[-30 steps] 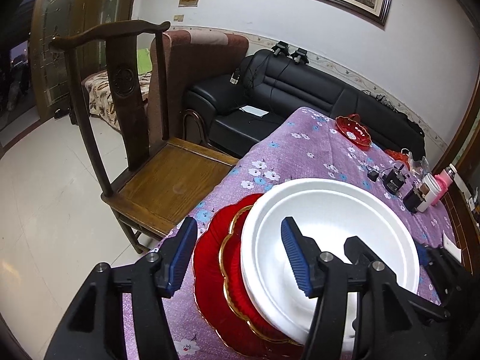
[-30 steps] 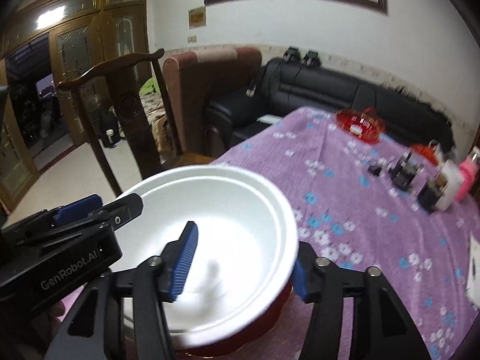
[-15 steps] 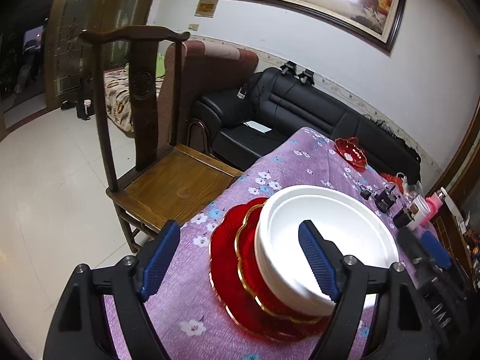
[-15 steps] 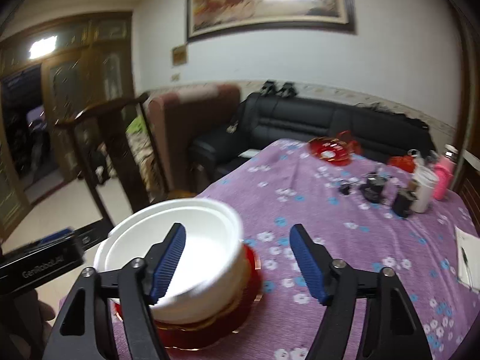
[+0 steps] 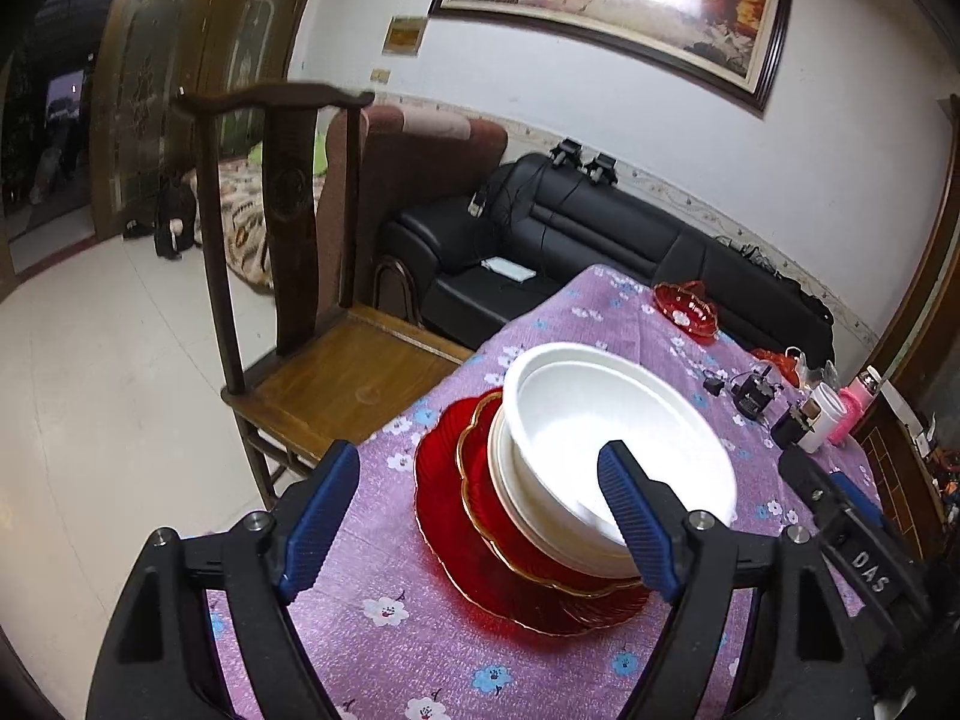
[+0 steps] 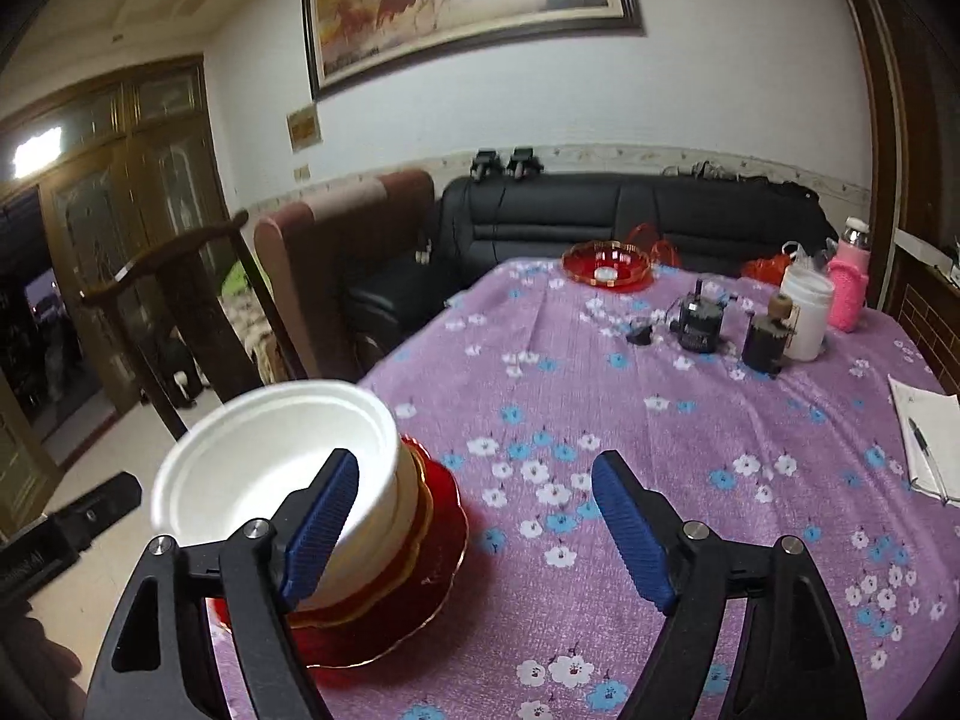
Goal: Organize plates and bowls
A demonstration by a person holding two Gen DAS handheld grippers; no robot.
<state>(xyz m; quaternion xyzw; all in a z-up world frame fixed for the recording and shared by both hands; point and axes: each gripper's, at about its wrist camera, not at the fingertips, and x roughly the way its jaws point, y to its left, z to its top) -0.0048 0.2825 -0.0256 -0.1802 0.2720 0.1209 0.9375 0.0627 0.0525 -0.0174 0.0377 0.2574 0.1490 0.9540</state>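
Left gripper [image 5: 477, 510]: we held it wide open, empty.
Right gripper [image 6: 474, 525]: likewise, ribbed blue pads.
White bowls [image 5: 606, 438]: smooth, nested on scalloped red plates [image 5: 480, 552].

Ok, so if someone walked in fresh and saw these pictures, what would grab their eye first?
Probably the stack at the table's near corner: white bowls nested on red gold-rimmed plates, bright against the purple flowered tablecloth. Both grippers, left and right, frame it with jaws open and empty. Farther back, a red glass dish sits near the far edge.
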